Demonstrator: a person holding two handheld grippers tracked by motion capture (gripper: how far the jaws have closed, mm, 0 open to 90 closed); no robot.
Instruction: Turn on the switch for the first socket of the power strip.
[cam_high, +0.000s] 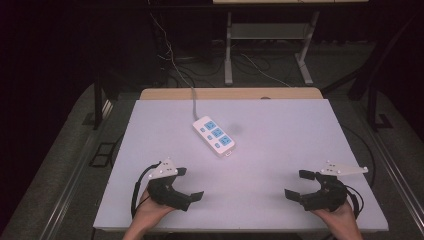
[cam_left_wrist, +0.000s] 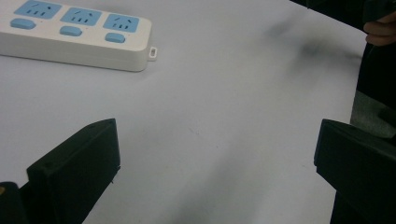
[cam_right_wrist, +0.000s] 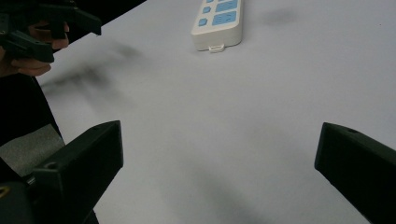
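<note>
Nearest the high camera, at the table's near edge, two hands come in from below, each holding a black two-jaw gripper. The left gripper (cam_high: 187, 184) has its jaws spread wide and holds nothing; its tips point inward toward the table's middle, above the bare surface. The right gripper (cam_high: 296, 184) mirrors it on the other side, jaws likewise far apart and empty, well apart from its partner. Each carries a grey three-cornered plate on top and trails a dark cable.

Beyond and between them, nearer the table's middle, lies the power strip (cam_high: 214, 135), set at a slant, well apart from both grippers. In the left gripper view the power strip (cam_left_wrist: 74, 35) sits ahead and to the upper left of the open jaws; in the right gripper view it (cam_right_wrist: 218, 21) lies far ahead near the top edge, with the left gripper (cam_right_wrist: 44, 28) at the upper left.

The strip is a long white plastic block with rounded corners, three light-blue socket faces in a row, a small blue button beside each, and a little hanging tab at its near end. A grey cord (cam_high: 194, 102) runs from its far end off the back of the table. The table (cam_high: 300, 130) top is smooth, matt and pale, with a wooden edge along its far side.
</note>
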